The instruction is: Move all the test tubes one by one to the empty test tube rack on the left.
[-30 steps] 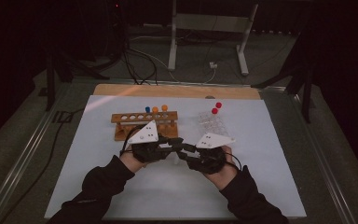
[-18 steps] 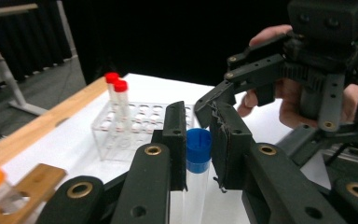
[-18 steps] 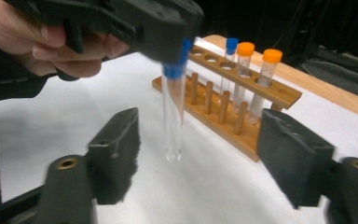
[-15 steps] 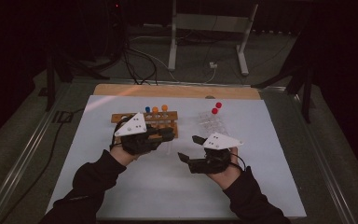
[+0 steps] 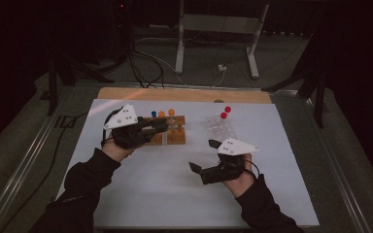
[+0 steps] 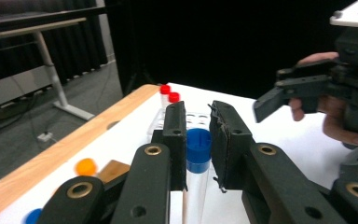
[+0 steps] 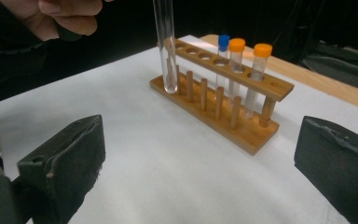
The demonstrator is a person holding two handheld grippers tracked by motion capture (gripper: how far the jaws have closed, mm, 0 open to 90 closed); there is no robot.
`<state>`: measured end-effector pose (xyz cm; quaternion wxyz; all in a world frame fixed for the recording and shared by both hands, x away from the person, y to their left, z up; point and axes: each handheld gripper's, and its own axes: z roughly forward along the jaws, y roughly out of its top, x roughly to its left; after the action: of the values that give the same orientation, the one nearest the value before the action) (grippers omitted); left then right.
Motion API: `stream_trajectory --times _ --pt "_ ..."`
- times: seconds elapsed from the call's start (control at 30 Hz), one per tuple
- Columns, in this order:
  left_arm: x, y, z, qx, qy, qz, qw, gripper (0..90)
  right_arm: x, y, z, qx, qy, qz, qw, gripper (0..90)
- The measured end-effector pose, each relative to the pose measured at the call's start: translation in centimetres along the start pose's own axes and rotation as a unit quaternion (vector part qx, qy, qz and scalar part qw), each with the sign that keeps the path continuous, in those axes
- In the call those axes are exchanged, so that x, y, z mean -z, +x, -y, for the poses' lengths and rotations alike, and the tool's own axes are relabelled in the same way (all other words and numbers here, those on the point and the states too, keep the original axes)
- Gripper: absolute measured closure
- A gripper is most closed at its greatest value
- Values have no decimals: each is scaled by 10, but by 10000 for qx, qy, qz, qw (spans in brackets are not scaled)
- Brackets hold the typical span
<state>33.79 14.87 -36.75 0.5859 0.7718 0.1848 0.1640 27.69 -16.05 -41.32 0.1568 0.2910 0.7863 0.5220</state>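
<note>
White table (image 5: 141, 194), wooden rack (image 5: 175, 136), clear rack (image 5: 221, 128)

Legible text: none. The wooden test tube rack (image 7: 219, 88), the capped tubes standing in it, the clear plastic rack (image 5: 220, 128) beside it and the white mat (image 5: 165, 184) beneath carry no readable lettering, labels, brands, numbers or signs.

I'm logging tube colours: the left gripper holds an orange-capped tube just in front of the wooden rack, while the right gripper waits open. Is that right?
Not quite: the cap is blue, not orange. The left gripper view shows the left gripper shut on a blue-capped tube. The rest holds: in the right gripper view the tube hangs just in front of the wooden rack, and the right gripper is open.
</note>
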Motion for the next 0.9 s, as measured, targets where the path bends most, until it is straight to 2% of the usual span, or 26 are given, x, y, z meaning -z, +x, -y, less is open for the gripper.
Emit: stream_trajectory --times 0.17,0.4,0.57,0.9 --pt "7 13 -2 50 -36 -244 9997 781 1 -1 0 27 -53 20 10000 17" --pt "15 35 -2 140 -177 -473 9986 780 3 -2 0 79 -143 89 9998 18" --pt "15 48 -1 156 -170 -701 9973 779 3 -3 0 88 -169 107 9998 18" --pt "13 70 6 241 -217 -1031 9941 779 4 -3 0 120 -214 108 9996 18"
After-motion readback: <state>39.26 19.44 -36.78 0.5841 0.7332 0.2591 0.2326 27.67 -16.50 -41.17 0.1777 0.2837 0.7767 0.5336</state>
